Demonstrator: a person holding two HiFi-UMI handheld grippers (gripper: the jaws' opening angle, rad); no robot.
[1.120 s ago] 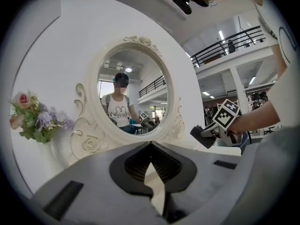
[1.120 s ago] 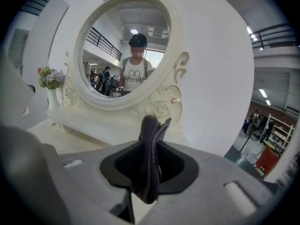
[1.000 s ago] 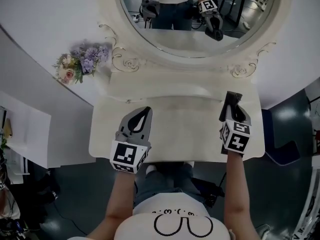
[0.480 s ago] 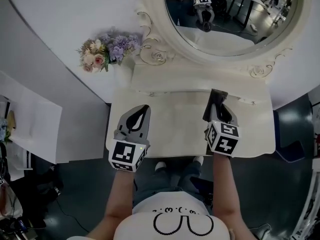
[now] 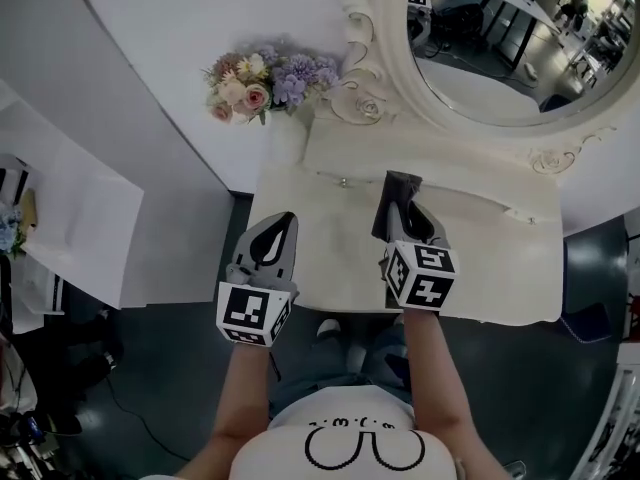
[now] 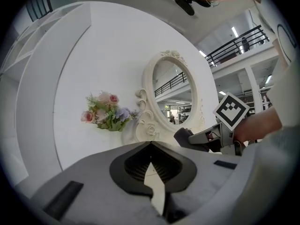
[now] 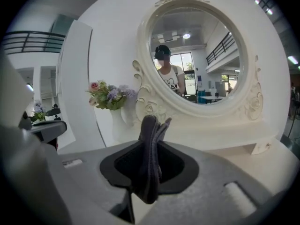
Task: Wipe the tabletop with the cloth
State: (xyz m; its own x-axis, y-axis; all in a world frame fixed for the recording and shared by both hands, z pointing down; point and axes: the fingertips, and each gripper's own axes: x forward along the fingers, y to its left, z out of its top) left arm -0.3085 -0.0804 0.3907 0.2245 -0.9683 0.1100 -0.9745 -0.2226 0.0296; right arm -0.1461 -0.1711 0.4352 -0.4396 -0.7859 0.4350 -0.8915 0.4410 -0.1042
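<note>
The cloth (image 7: 150, 156), dark and folded, is pinched in our right gripper (image 5: 407, 218), whose jaws are closed on it. A bunched end stands out past the tips, and the rest hangs down between them. We judge it is held this way so the free end can be pressed flat and dragged while the gripper itself stays off the surface. From the head view the cloth (image 5: 400, 190) sits over the back middle of the cream bench (image 5: 490, 263), close to the raised ledge under the mirror (image 5: 500, 48). We cannot tell whether it is actually touching the top. Our left gripper (image 5: 286, 224) has its jaws together with nothing between them. It is parked over the left edge of the bench, well apart from the cloth, probably to leave the wiping path free. The flowers (image 5: 265, 80) stand at the back left corner beside the mirror frame, so a stroke that way calls for care near the vase. The bare stretch to the right and toward the front looks like the easiest ground to cover, and most of the top seems not yet wiped.
</note>
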